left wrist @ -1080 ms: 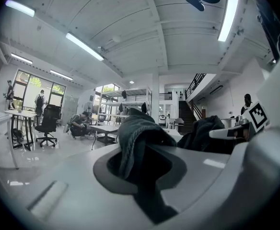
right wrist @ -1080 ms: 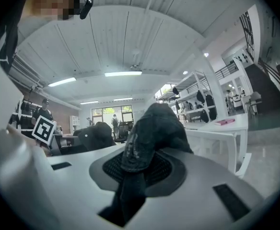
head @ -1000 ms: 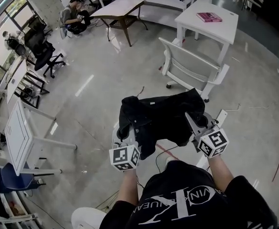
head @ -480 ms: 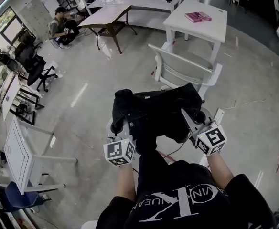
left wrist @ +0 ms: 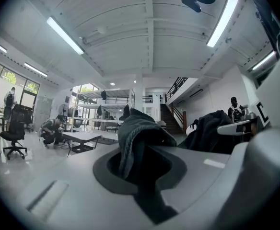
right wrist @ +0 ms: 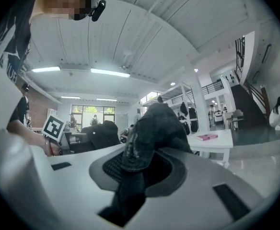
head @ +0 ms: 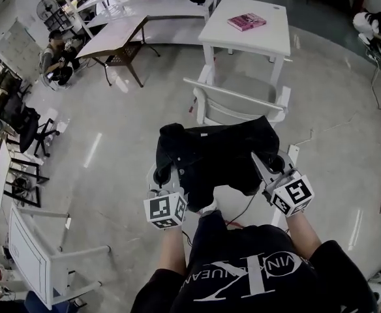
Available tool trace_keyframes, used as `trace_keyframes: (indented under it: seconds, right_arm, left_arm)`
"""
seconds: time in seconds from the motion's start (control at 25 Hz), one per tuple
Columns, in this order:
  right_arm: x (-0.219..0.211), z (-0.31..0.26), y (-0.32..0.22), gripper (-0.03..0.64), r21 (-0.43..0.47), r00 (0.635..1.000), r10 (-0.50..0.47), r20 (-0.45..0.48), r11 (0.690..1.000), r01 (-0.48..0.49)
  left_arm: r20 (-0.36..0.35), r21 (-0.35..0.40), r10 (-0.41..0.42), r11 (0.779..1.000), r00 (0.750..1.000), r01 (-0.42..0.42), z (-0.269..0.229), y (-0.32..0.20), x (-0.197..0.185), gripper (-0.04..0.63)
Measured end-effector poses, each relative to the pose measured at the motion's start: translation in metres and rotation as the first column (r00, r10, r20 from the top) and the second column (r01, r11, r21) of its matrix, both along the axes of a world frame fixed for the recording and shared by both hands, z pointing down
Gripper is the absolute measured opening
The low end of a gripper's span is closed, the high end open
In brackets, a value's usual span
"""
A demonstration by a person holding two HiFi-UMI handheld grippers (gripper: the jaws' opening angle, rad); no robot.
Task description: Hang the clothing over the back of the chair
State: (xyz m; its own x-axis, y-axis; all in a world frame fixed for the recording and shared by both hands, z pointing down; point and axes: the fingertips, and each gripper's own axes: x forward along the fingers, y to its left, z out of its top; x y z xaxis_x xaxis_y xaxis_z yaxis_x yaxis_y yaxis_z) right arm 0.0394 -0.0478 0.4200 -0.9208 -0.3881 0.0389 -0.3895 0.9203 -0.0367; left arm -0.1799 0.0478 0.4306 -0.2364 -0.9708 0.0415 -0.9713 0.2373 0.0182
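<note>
A black garment [head: 216, 158] hangs stretched between my two grippers at chest height. My left gripper [head: 166, 175] is shut on its left edge, and dark cloth [left wrist: 137, 140] bunches between the jaws in the left gripper view. My right gripper [head: 273, 168] is shut on the right edge, where cloth [right wrist: 152, 133] fills the jaws in the right gripper view. A white swivel chair [head: 233, 103] stands just beyond the garment with its backrest toward me; the cloth hides part of its seat.
A white table [head: 246, 34] with a pink book [head: 246, 21] stands behind the chair. A wooden-legged table [head: 115, 41] and a crouching person [head: 57, 60] are at the far left. Black office chairs [head: 21, 119] and a white desk [head: 30, 256] line the left. A cable [head: 337, 129] crosses the floor at right.
I have walked forward with the garment held in both grippers. The white chair is now closer and almost directly behind the cloth. Both grips are unchanged.
</note>
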Motion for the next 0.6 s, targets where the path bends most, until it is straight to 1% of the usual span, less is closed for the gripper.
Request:
trace_keyframes:
  seconds: [0.08, 0.24, 0.4, 0.6]
  right_arm:
    - [-0.006, -0.001, -0.012, 0.094, -0.003, 1.0, 0.027, -0.004, 1.0, -0.027]
    - [-0.017, -0.003, -0.032, 0.094, -0.004, 0.997, 0.078, -0.007, 0.997, -0.078]
    - [-0.03, -0.006, -0.048, 0.094, 0.002, 0.993, 0.117, -0.015, 0.993, -0.117]
    - [-0.04, -0.014, -0.067, 0.094, 0.011, 0.984, 0.177, -0.015, 0.984, -0.177]
  left_arm:
    - [0.0, -0.006, 0.033, 0.999, 0.999, -0.033, 0.0, -0.019, -0.01, 0.052]
    - [0.022, -0.012, 0.102, 0.995, 0.995, -0.102, -0.004, -0.053, -0.027, 0.052]
    - [0.018, -0.006, 0.146, 0.989, 0.989, -0.146, -0.007, -0.08, -0.041, 0.052]
    - [0.037, -0.002, 0.241, 0.971, 0.97, -0.241, -0.017, -0.116, -0.047, 0.052]
